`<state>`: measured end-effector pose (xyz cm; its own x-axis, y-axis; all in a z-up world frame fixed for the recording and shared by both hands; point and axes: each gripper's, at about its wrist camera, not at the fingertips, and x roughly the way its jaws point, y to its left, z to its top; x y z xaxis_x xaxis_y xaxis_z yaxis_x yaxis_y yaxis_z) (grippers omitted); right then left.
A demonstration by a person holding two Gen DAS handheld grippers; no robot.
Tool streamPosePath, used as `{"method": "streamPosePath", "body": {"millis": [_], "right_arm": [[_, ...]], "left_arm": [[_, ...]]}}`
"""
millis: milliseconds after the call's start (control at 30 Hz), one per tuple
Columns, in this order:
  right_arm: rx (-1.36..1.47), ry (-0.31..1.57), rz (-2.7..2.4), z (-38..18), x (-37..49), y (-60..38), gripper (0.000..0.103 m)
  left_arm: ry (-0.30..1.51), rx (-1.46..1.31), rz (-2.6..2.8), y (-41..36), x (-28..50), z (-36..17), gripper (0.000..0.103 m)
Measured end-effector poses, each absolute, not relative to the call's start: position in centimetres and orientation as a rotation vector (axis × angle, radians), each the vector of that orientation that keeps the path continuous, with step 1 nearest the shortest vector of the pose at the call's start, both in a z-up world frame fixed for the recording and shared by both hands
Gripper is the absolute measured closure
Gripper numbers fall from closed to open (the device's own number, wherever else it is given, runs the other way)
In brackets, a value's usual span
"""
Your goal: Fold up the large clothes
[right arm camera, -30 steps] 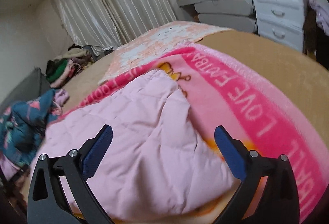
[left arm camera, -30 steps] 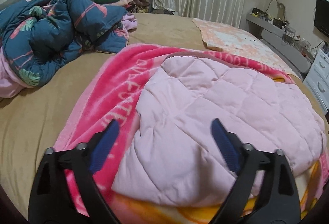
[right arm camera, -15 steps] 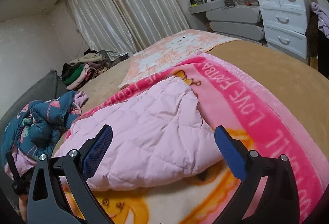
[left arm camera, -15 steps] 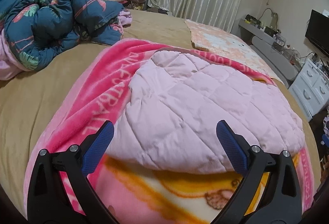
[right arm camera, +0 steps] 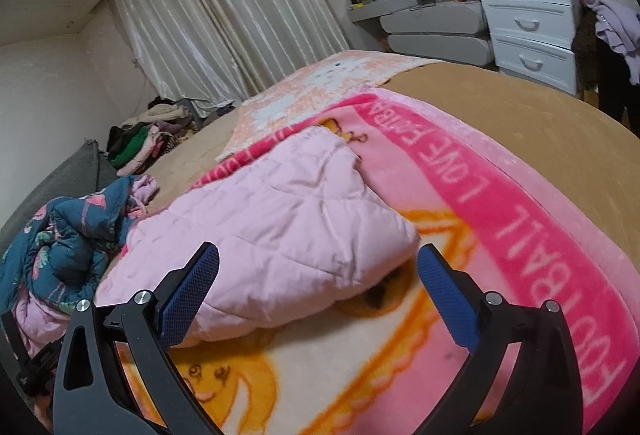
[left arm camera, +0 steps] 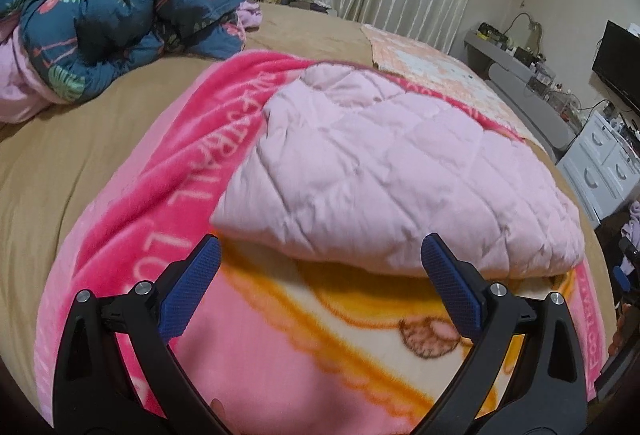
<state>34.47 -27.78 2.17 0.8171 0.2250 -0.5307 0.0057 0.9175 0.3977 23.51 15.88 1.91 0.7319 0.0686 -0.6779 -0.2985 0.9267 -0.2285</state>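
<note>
A pale pink quilted padded garment (left arm camera: 384, 171) lies folded into a thick bundle on top of a bright pink fleece blanket (left arm camera: 168, 171), which is spread over the tan bed (left arm camera: 60, 163). In the left wrist view the bundle fills the middle and runs off toward 3 o'clock; in the right wrist view it sits at about 10 o'clock from the centre.

The left gripper (left arm camera: 320, 275) hangs just short of the bundle's near edge with its fingers spread wide and nothing between them. The right gripper (right arm camera: 318, 273) is likewise wide open and empty, near the bundle's rounded near corner.

The garment looks light, puffy and soft — it should sag and spring back rather than hold a crease, and its smooth shell may slide on the fleece. A hold on the doubled near edge, one gripper toward each corner, seems best, biting through all layers so that the top one does not peel away. The fleece beneath could be caught by mistake.

A crumpled dark blue flamingo-print duvet (left arm camera: 120, 3) lies at 10 o'clock, well apart.
</note>
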Motion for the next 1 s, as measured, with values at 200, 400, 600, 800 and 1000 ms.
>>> {"method": "streamPosePath", "body": {"millis": [200, 400, 600, 800, 1000], "right_arm": [[0.4, 0.62, 0.098, 1.4, 34.7, -27.7, 0.004], [0.387, 0.66, 0.088, 0.0, 35.6, -27.3, 0.004], [0.36, 0.715, 0.082, -1.9, 37.1, -26.4, 0.004], [0.4, 0.776, 0.076, -4.2, 38.7, -26.3, 0.004], [0.466, 0.792, 0.081, -5.1, 40.2, -26.9, 0.004]], "left_arm": [[0.766, -0.336, 0.212, 15.3, 23.6, 0.3, 0.009], [0.799, -0.338, 0.206, 15.2, 24.3, -1.0, 0.009], [0.84, -0.395, 0.187, 15.7, 25.3, -2.6, 0.009], [0.866, -0.528, 0.135, 16.7, 26.4, -4.3, 0.009], [0.831, -0.679, 0.083, 18.0, 27.3, -4.5, 0.01]]}}
